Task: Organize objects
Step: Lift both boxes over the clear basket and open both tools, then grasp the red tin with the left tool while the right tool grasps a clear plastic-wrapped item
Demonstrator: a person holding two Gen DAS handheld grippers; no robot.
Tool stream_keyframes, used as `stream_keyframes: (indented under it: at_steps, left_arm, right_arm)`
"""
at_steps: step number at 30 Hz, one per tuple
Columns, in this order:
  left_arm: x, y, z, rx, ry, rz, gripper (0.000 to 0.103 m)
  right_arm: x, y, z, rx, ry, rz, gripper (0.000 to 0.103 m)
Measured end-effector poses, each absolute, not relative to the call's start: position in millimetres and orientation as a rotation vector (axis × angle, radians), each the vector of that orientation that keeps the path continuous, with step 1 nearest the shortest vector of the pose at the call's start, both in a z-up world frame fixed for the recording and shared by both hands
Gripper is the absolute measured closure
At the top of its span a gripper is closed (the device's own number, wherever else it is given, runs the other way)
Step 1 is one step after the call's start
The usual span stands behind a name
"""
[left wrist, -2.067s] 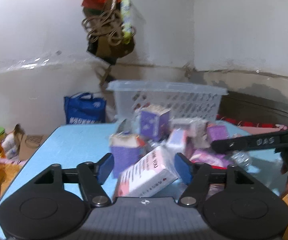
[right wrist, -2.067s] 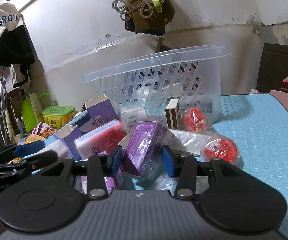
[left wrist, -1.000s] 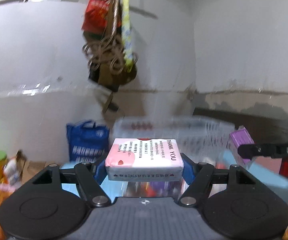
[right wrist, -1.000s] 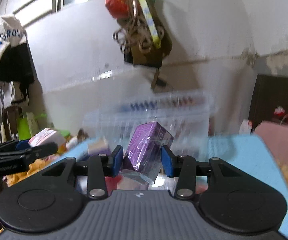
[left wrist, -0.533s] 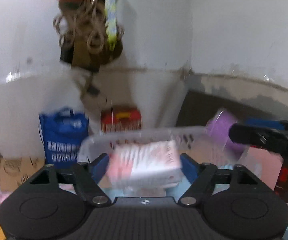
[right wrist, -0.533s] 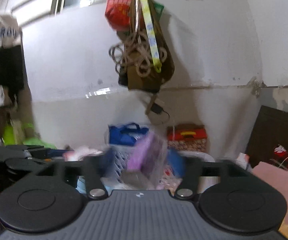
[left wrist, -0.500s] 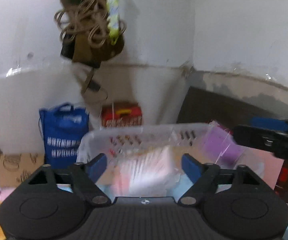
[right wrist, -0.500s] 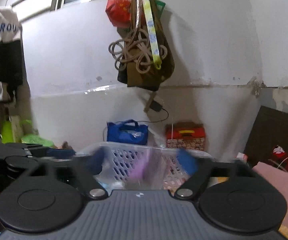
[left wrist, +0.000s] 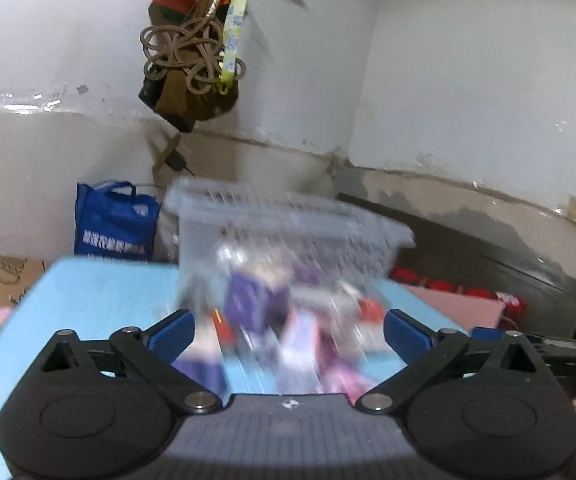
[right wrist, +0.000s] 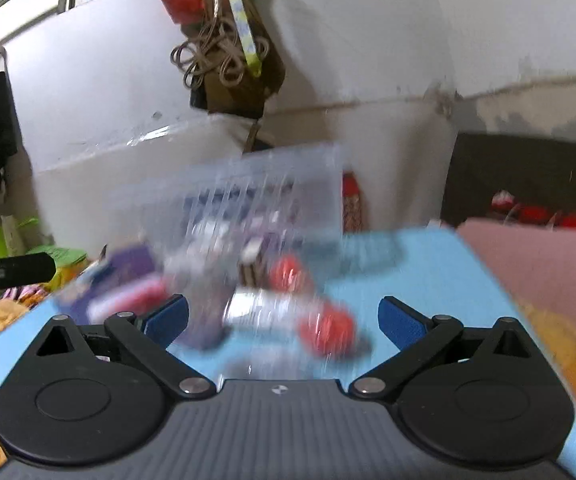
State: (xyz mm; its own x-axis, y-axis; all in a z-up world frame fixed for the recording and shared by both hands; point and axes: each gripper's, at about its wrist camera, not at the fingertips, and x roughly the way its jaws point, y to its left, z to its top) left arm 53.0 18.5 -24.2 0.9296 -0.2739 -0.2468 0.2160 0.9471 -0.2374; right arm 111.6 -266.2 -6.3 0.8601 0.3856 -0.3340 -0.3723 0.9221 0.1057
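Hovering over the blue bench [left wrist: 99, 288], the left tool [left wrist: 288, 330] and right tool [right wrist: 281, 316] are both gaping wide, jaws just having been opening, nothing between them. One clear basket [left wrist: 288, 220] is sitting behind a blurred heap of boxes [left wrist: 255, 304]; two red packets [right wrist: 328, 330] are lying nearby.

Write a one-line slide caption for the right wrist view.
Open right gripper over blurred packets on the blue table, clear basket behind.

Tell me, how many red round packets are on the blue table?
2 that I can see. One red packet lies just in front of the basket, the other nearer the right gripper. It's blurry, so more may be hidden.
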Motion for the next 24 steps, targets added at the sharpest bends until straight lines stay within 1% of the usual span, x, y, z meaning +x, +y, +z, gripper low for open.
stream_keyframes:
  at_steps: [4, 7, 9, 13, 14, 15, 16, 17, 18, 19, 24]
  left_arm:
    - [25, -1, -43, -0.182, 0.283, -0.306, 0.003]
    - [25, -17, -53, -0.128, 0.312, -0.355, 0.003]
    - [33, -21, -58, -0.123, 0.333, -0.377, 0.003]
    - [44, -21, -64, -0.126, 0.354, -0.353, 0.005]
    - [44, -21, -65, -0.129, 0.359, -0.358, 0.009]
    - [44, -22, -66, -0.130, 0.360, -0.364, 0.016]
    - [42, -23, -68, -0.128, 0.361, -0.367, 0.021]
    - [43, -24, -68, -0.124, 0.363, -0.363, 0.033]
    - [42, -23, -69, -0.122, 0.359, -0.363, 0.033]
    - [40, -22, -68, -0.122, 0.351, -0.368, 0.033]
    - [29, -13, -67, -0.117, 0.324, -0.336, 0.033]
  right_arm:
    - [96, -269, -20, 0.062, 0.353, 0.437, 0.000]
    - [104, -265, -23, 0.051, 0.376, 0.434, 0.010]
    - [109, -259, -24, 0.031, 0.389, 0.436, 0.012]
    - [111, -252, -28, -0.013, 0.406, 0.429, 0.024]
    - [111, -251, -29, -0.009, 0.410, 0.435, 0.025]
    - [111, -251, -29, -0.011, 0.409, 0.433, 0.025]
    - [110, -248, -29, -0.029, 0.407, 0.428, 0.027]
    - [111, -245, -30, -0.051, 0.408, 0.424, 0.031]
    - [111, -243, -30, -0.069, 0.408, 0.420, 0.035]
    - [111, -242, -31, -0.074, 0.408, 0.420, 0.036]
    - [102, -245, -30, -0.046, 0.369, 0.434, 0.036]
